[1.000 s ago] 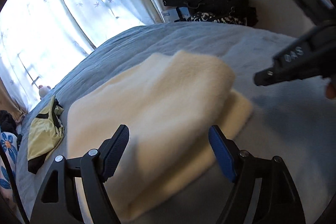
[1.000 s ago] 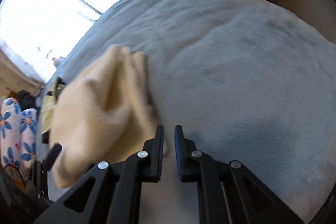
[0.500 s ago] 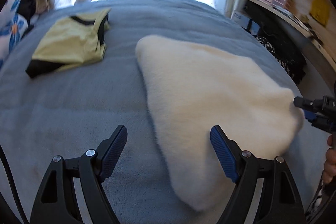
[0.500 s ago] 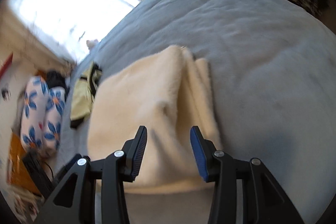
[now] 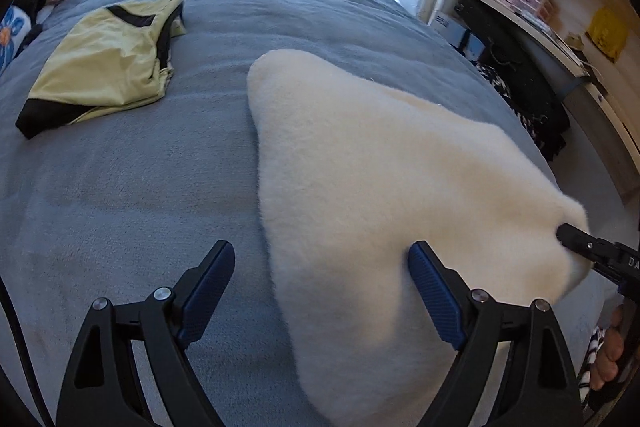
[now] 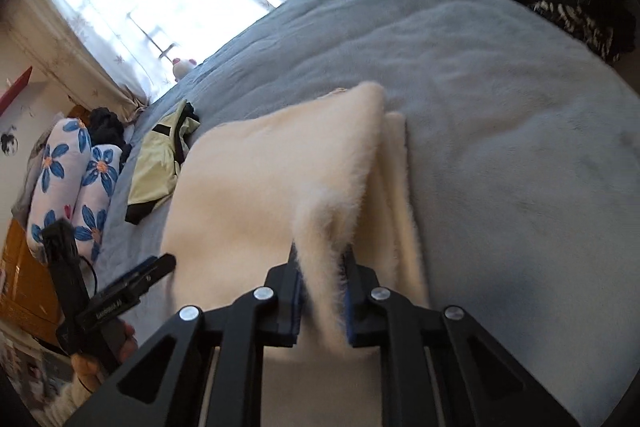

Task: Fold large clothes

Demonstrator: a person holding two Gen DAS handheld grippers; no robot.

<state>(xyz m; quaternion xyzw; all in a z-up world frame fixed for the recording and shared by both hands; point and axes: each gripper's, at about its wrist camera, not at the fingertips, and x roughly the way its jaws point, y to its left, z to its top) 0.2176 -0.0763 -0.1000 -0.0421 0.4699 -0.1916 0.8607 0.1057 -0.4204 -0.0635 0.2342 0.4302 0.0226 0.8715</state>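
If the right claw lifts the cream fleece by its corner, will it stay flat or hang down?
Probably it hangs and drapes: the cream fleece already peaks into a soft ridge where the closing right claw pinches it. The thick folded layers look bulky, perhaps fairly heavy. The fluffy pile likely grips, not slips.

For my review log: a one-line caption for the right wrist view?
Right gripper closing on a cream fleece corner lifted off the grey bed.

cream fleece garment (image 5: 380,167) | folded, fluffy | on grey bed | one corner lifted
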